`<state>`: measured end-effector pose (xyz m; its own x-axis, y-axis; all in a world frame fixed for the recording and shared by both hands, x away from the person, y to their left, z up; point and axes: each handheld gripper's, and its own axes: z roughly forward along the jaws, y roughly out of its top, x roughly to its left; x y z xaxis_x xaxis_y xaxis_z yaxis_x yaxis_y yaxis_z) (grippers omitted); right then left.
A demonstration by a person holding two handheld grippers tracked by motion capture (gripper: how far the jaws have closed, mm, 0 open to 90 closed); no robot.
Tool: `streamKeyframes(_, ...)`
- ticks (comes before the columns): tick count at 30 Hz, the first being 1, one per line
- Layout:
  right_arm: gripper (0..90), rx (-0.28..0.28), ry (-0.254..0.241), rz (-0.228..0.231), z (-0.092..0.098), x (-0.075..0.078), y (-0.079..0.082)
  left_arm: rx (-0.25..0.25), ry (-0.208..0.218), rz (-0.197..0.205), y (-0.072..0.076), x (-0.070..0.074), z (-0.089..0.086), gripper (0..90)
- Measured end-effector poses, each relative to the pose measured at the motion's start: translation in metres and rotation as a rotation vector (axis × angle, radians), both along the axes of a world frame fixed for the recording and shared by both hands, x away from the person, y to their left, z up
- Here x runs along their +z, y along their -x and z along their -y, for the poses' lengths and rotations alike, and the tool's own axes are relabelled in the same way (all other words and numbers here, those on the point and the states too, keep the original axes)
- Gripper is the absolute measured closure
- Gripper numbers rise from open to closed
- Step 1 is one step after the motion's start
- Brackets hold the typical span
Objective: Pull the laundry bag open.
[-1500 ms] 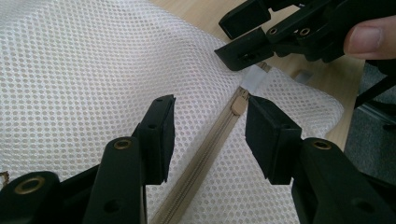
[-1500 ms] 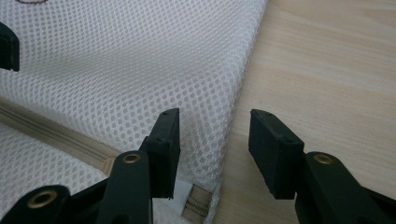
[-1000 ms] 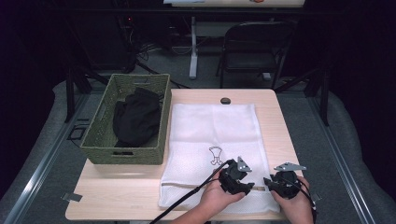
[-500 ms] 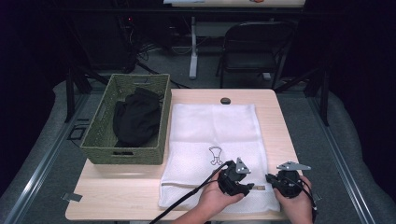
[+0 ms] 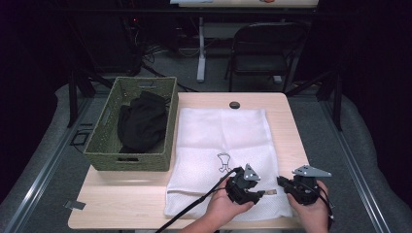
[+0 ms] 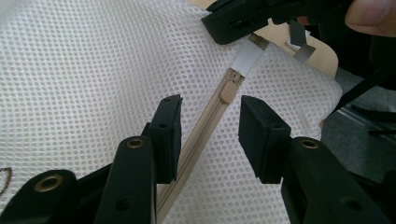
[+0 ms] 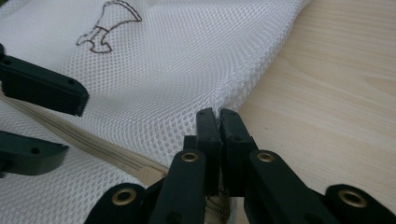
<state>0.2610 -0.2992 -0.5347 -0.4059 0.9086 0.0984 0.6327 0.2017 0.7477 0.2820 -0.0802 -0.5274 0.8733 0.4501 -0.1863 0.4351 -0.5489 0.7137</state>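
Right gripper (image 7: 218, 114): jaws together, clamped on the corner of the white mesh laundry bag (image 5: 223, 141) just beside the end of its zipper. They have just closed; a second ago they stood apart over that corner in the high view. The mesh rises in a small ridge toward the pinch.

Left gripper (image 6: 210, 121): jaws apart, one on each side of the beige zipper tape, with the zipper slider (image 6: 229, 88) just ahead of them and between their lines. They have just been closing and do not yet press on the slider or the tape.

Zipper (image 6: 196, 140): closed along the near edge of the bag, with the slider at the right-hand end, near the white fabric tab (image 6: 246, 59) under the right gripper's jaws.

Laundry bag: flat on the tabletop (image 5: 286, 121), printed with a small brown motif (image 5: 223, 161), its near edge at the person's hands.

Judgement: with the corner now anchored, the bag can be held taut; the next step is probably for the left jaws to take the slider and draw it away from the pinned corner.

Surroundings: green woven basket (image 5: 107, 145) to the left, touching the bag's edge and holding a black garment (image 5: 141, 121); a small dark round object (image 5: 235, 105) at the far tabletop edge.
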Motion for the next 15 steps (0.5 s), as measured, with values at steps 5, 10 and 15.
streamKeyframes(5,87.5,0.009,-0.016,0.013,-0.002,0.005,0.001,0.0,0.004,-0.007,-0.001,0.002,-0.001,61.4)
streamKeyframes(10,87.6,0.022,-0.024,0.028,-0.004,0.011,0.0,-0.007,0.007,-0.008,-0.001,0.003,-0.003,62.9)
streamKeyframes(15,87.7,0.026,-0.039,0.031,-0.005,0.016,-0.001,-0.017,0.006,-0.01,0.001,0.002,-0.003,63.5)
